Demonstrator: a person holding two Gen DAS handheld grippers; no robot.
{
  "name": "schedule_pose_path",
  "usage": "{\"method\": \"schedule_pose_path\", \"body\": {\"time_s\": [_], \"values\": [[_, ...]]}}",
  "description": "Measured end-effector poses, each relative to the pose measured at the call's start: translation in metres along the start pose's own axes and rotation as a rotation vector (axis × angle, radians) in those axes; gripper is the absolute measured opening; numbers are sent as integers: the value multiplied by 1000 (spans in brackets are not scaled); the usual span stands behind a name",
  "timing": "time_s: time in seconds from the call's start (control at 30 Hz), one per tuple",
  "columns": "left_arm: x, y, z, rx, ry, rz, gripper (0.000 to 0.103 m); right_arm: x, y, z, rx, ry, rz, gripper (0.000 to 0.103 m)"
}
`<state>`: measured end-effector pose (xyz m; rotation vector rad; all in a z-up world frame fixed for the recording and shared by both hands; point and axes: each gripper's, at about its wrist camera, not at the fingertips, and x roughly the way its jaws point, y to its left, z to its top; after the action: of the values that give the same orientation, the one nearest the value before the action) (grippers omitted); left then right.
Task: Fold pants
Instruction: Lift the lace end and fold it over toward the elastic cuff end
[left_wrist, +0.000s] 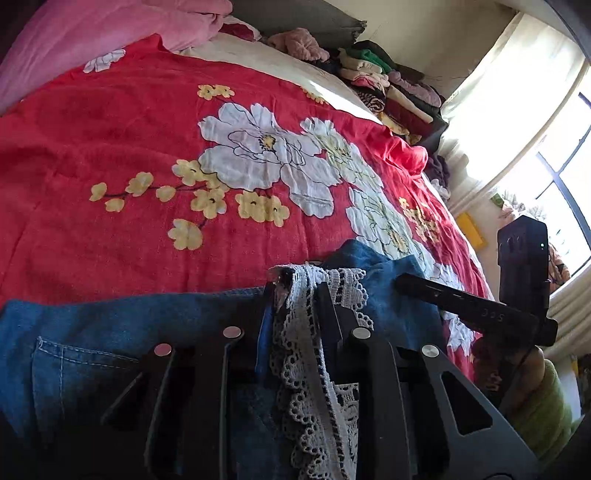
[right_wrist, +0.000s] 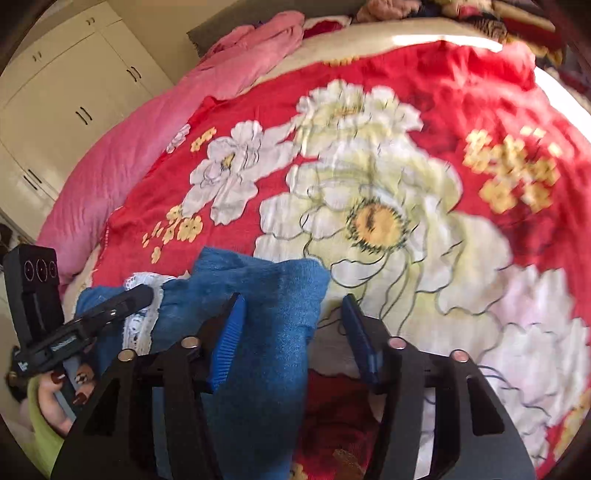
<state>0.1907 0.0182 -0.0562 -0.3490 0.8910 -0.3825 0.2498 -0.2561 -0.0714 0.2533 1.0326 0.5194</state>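
We tilt both tongs downward over the bed (left_wrist: 110, 155). The left tongs (left_wrist: 299, 291) are clenched on the lace trim (left_wrist: 306, 354) of the blue denim pants (left_wrist: 92, 332). The right tongs (right_wrist: 291, 306) stand parted — pant fabric lies against one blue pad (right_wrist: 227, 343), the other bare. Pants lie at six o'clock on the red floral bedspread (right_wrist: 480, 92).

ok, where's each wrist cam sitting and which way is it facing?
Left wrist: on the left hand-held gripper, facing the window across the bedspread; its fingers pinch the lace hem.
Right wrist: on the right hand-held gripper, facing the wardrobe; open fingers straddle the jeans; the left hand shows lower left.
Shared: jeans, bedspread, each other's gripper.
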Motion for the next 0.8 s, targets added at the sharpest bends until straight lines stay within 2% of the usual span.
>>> {"method": "schedule_pose_path", "body": {"time_s": [0.07,0.13,0.2,0.27,0.37,0.4,0.47,0.57,0.6,0.73,0.8], "values": [[-6,-12,2,50,-28,10,11,-14,3,-4,-36,-49,-2,11],[-13,-20,5,74,-52,-20,11,-28,5,-4,-53,-97,-11,10],[-10,-25,5,112,-56,8,11,-26,5,-6,-63,-89,-44,10],[3,-18,3,103,-19,46,14,-14,6,-8,-85,-64,-103,12],[3,-4,-3,50,-11,52,22,-11,15,-13,-146,-84,-183,18],[-2,-5,-4,56,-21,61,26,-16,17,-15,-152,-96,-202,24],[-14,-6,-4,74,-46,81,29,-28,19,-18,-152,-119,-216,30],[-33,-6,-8,63,-70,74,36,-54,21,-27,-155,-150,-220,44],[-39,-5,-10,60,-72,81,41,-62,22,-30,-155,-159,-219,49],[-64,-5,-19,63,-92,91,58,-87,31,-45,-169,-173,-209,51],[-77,-6,-25,63,-98,92,64,-100,36,-53,-179,-183,-199,56]]}}
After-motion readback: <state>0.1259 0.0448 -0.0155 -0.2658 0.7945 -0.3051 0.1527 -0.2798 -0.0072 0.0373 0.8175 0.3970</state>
